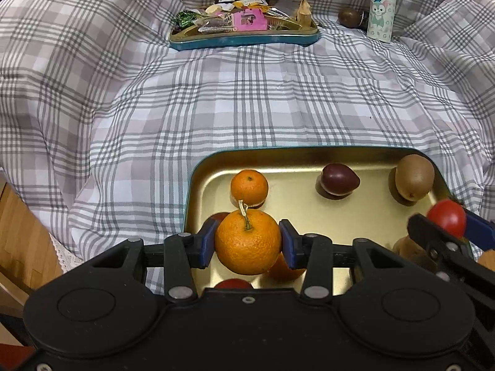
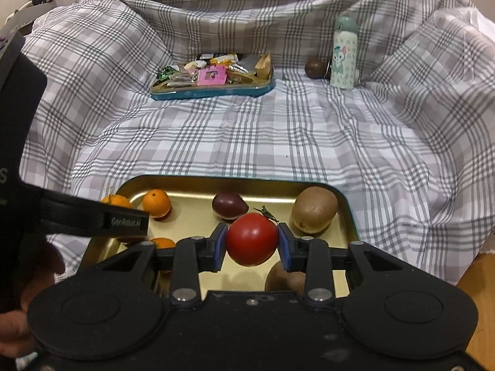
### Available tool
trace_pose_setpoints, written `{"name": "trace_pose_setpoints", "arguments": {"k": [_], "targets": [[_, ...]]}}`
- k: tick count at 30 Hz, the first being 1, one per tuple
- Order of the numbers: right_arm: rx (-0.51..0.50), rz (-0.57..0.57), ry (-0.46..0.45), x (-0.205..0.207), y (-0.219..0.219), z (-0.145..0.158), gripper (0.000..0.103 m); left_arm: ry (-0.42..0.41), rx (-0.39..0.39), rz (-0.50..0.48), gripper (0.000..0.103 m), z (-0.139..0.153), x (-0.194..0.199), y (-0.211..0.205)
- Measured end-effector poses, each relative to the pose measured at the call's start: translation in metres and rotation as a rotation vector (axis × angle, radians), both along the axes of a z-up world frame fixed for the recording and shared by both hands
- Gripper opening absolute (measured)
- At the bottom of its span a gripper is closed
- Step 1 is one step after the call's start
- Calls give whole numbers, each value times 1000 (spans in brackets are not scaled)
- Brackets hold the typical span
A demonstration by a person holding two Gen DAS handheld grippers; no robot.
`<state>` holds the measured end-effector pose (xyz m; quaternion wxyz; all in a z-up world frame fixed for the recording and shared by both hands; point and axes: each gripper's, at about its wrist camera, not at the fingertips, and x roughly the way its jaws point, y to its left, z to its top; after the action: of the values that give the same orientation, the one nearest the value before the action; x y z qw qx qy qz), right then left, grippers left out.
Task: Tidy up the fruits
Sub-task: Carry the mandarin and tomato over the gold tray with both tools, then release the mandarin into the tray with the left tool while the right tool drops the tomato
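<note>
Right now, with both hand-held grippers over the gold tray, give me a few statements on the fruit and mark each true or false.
1. The left hand-held gripper is shut on a mandarin. True.
2. The right hand-held gripper is empty. False: its pads clamp a tomato.
3. A kiwi lies in the gold tray. True.
4. The snack tin at the back holds oranges. False: it holds wrapped snacks.
5. The cartoon bottle lies on its side. False: it stands upright, with another kiwi beside it.
</note>
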<state>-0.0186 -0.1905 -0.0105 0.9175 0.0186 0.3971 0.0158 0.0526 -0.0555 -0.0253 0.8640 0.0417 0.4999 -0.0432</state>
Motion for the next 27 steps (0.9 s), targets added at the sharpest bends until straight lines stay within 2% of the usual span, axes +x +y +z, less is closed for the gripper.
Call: {"name": "trace_pose_setpoints", "arguments": {"k": [5,11,27], "targets": [[-9,8,-6,6,5,-3,35,-8,9,4,51,0,-4,0],[-15,14,3,12,9,-7,35,-65,25,5,51,8,-9,0],[13,2,-11,11,6,-4,36,-59,3,40,51,13,-16,8]]}}
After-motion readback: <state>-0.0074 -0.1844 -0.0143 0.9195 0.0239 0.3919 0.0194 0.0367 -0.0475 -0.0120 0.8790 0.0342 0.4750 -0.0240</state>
